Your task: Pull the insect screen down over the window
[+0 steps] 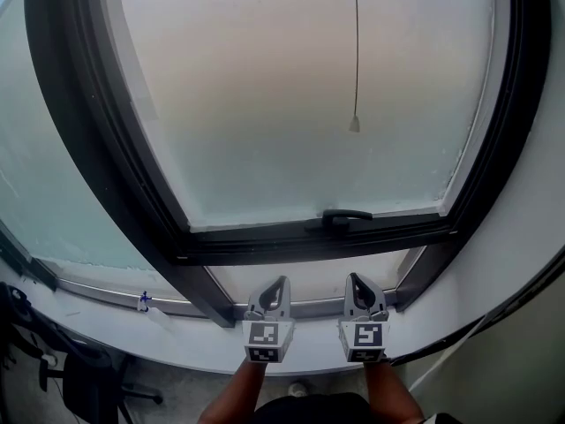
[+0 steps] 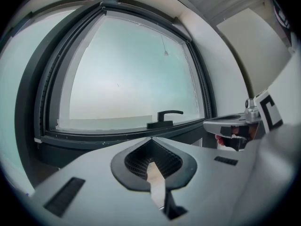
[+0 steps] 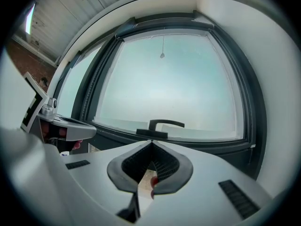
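A dark-framed window [image 1: 132, 162] with frosted glass fills the head view. A thin cord with a small pull weight [image 1: 354, 124] hangs in front of the pane; it shows too in the left gripper view [image 2: 165, 53] and the right gripper view [image 3: 162, 55]. The rolled screen itself is out of sight. A black window handle [image 1: 344, 216] sits on the lower sash. My left gripper [image 1: 277, 288] and right gripper [image 1: 356, 283] are side by side below the handle, both shut and empty, pointing at the window. Neither touches the frame or the cord.
A white sill [image 1: 177, 338] runs under the window, with a small blue-capped object [image 1: 144, 301] on it at the left. A dark chair [image 1: 79, 378] stands at the lower left. Another pane [image 1: 53, 193] adjoins on the left, and a white wall [image 1: 530, 237] on the right.
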A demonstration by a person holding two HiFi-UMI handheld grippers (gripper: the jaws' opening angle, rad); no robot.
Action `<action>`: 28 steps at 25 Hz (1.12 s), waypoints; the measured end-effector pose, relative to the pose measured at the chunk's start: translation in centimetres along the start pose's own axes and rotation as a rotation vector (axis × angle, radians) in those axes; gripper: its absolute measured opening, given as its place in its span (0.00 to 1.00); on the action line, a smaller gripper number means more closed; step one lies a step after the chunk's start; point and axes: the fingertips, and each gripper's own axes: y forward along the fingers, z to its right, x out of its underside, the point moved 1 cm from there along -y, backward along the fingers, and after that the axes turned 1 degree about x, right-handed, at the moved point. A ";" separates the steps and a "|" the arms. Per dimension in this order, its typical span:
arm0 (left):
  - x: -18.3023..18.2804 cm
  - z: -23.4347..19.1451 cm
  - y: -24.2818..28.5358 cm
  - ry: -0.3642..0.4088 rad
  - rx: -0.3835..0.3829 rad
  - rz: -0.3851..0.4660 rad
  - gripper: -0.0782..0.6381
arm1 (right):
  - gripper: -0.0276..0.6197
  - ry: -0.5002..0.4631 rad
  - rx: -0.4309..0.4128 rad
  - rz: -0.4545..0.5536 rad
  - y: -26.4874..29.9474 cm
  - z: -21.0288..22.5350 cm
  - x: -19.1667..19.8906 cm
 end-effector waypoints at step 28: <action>-14.8 -1.5 4.7 0.121 -0.109 0.285 0.11 | 0.05 -0.025 -0.052 0.301 5.0 4.3 -14.4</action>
